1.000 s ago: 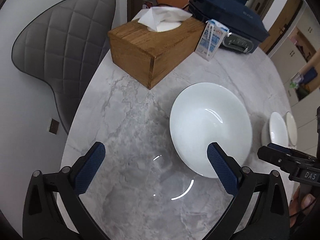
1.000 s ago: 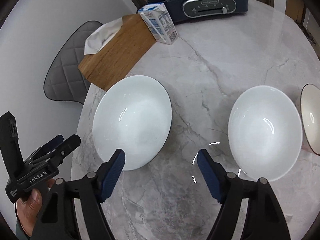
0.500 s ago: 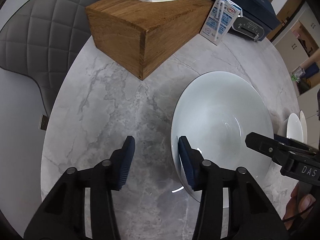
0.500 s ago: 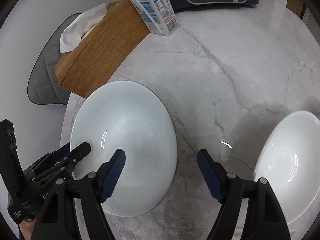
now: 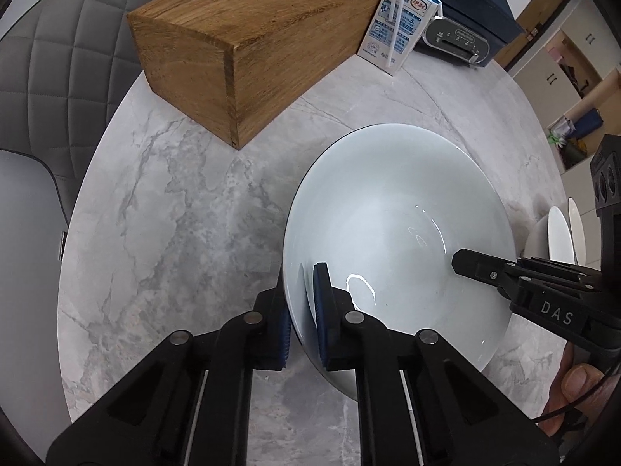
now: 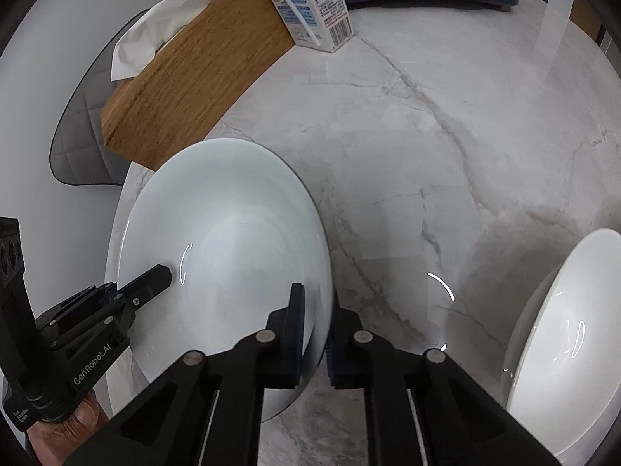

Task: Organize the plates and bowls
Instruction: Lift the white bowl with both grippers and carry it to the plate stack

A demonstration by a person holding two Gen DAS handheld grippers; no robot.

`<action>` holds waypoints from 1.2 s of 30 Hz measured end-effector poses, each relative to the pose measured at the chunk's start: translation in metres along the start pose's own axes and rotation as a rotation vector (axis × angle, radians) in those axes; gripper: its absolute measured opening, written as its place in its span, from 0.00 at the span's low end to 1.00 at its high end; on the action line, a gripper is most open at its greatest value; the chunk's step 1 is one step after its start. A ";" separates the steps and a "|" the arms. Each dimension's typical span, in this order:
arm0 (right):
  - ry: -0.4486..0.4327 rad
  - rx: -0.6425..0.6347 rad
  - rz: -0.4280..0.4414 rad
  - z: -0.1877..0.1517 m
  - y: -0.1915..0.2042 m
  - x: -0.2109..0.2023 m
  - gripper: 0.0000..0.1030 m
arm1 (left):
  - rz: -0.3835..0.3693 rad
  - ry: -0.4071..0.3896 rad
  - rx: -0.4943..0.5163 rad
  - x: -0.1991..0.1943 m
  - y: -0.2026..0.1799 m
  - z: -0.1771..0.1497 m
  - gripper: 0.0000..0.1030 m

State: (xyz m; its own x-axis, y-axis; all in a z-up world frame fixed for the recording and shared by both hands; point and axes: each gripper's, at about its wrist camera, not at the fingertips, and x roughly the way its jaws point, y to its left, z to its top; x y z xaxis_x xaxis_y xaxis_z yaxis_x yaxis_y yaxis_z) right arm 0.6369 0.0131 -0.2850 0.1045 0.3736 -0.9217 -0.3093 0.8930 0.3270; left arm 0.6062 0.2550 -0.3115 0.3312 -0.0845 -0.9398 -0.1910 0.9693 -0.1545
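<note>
Jaws of the left gripper (image 5: 300,310) and right gripper (image 6: 315,334) clamp opposite rims of the white bowl (image 5: 396,233).

Round table (image 5: 186,209) with a grey marble-patterned top. A wooden tissue box (image 5: 248,54) sits toward the far left edge, tissue protruding. Just beside it stands a small milk carton (image 5: 399,27) with a straw attached. Behind the carton rests a dark blue appliance (image 5: 462,7). A large white bowl (image 5: 396,225) sits on the near portion. A second white bowl (image 6: 562,349) sits apart to its right.
</note>
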 end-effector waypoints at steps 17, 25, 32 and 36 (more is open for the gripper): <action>-0.039 -0.050 -0.004 -0.115 -0.024 -0.074 0.13 | -0.080 0.032 0.071 -0.058 -0.063 -0.109 0.09; -0.008 0.024 -0.008 -0.183 -0.062 -0.080 0.13 | -0.113 0.098 0.088 -0.049 -0.102 -0.167 0.09; -0.006 0.052 -0.011 -0.200 -0.079 -0.077 0.13 | -0.096 0.099 0.092 -0.039 -0.117 -0.192 0.10; -0.009 0.041 -0.008 -0.203 -0.079 -0.074 0.13 | -0.077 0.090 0.103 -0.033 -0.122 -0.193 0.09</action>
State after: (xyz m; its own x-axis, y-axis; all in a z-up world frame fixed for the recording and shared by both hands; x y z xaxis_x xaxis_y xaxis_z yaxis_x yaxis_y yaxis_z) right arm 0.4620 -0.1362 -0.2845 0.1151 0.3682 -0.9226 -0.2699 0.9054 0.3276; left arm 0.4400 0.0950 -0.3208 0.2564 -0.1755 -0.9505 -0.0713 0.9773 -0.1997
